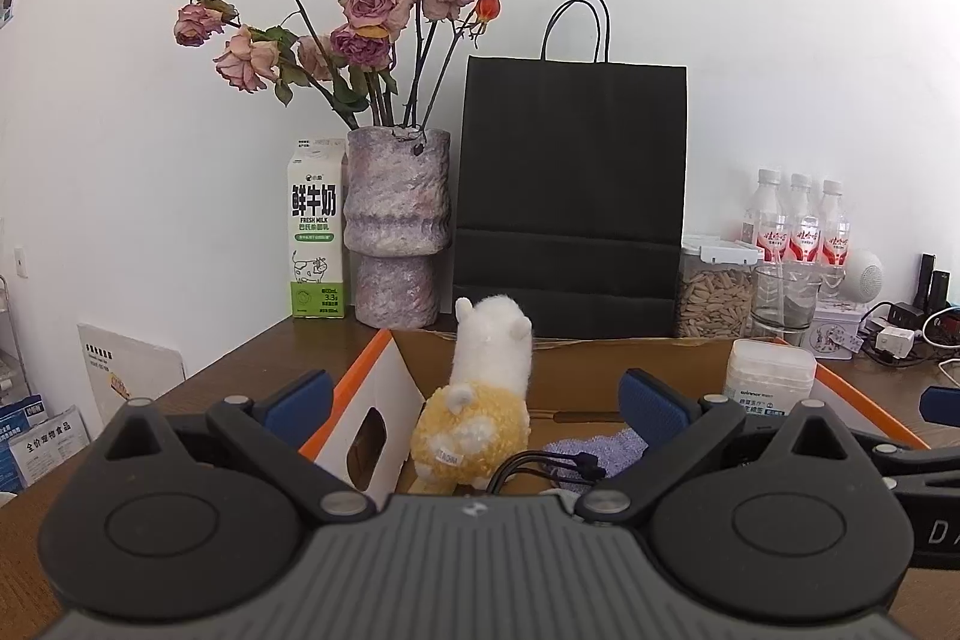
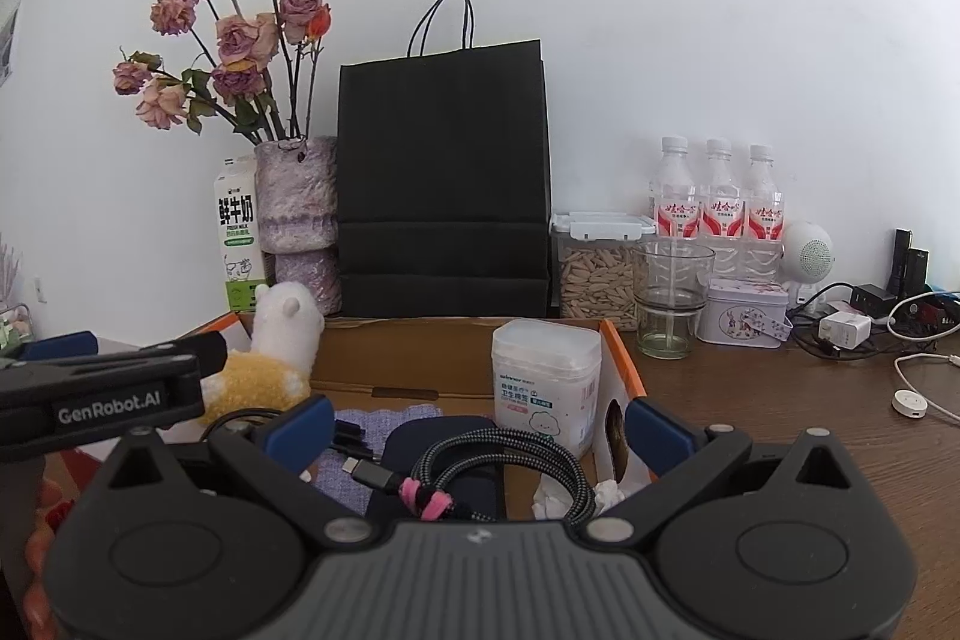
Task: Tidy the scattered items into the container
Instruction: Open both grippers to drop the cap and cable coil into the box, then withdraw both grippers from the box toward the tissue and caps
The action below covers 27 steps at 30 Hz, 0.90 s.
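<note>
An open cardboard box (image 1: pixel 384 388) with orange edges sits on the wooden desk; it also shows in the right wrist view (image 2: pixel 624 358). Inside stand a white and yellow plush alpaca (image 1: pixel 474 400), also in the right wrist view (image 2: pixel 270 340), a white cotton-swab jar (image 2: pixel 543 382) and a purple cloth (image 2: pixel 384 424). A coiled braided cable (image 2: pixel 516 466) with a pink tie lies on a dark pouch (image 2: pixel 444 460) next to crumpled tissue (image 2: pixel 552 502). My left gripper (image 1: pixel 477 400) is open above the box, around the alpaca. My right gripper (image 2: pixel 480 427) is open and empty above the cable.
Behind the box stand a milk carton (image 1: pixel 315 232), a vase of dried roses (image 1: pixel 399 226), a black paper bag (image 1: pixel 570 202), a seed jar (image 2: pixel 600 268), a glass (image 2: pixel 669 298), three water bottles (image 2: pixel 717 196) and a tin (image 2: pixel 747 310). Chargers and cables (image 2: pixel 870 322) lie at right.
</note>
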Tool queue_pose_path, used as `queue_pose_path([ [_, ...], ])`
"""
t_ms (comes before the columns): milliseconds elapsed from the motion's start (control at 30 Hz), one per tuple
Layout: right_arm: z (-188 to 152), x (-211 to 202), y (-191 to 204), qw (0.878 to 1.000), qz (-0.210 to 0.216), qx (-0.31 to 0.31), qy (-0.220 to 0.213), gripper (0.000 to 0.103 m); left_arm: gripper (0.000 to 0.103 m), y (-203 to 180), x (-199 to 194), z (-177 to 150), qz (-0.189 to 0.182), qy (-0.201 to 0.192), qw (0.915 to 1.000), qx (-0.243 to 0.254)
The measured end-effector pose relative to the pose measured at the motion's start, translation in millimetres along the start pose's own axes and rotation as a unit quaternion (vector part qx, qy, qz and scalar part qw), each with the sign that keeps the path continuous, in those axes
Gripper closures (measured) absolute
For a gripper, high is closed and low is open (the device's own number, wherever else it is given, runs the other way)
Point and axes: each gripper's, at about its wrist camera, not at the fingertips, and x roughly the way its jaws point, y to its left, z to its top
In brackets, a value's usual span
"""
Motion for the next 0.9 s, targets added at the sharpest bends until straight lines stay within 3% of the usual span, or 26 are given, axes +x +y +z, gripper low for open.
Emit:
queue_pose_path([
  [367, -15, -25, 3, 1.000, -0.002, -0.021, -0.003, 0.000, 0.000, 13, -31, -15, -0.002, 0.001, 1.0000, 0.008],
  [533, -26, -44, 6, 0.999, 0.000, -0.043, -0.003, 0.000, 0.000, 27, -52, -19, -0.019, -0.023, 0.9995, -0.008],
  [900, -47, -75, 4, 0.999, 0.003, -0.050, 0.012, 0.000, 0.000, 35, -82, -40, -0.017, 0.005, 0.9998, 0.013],
])
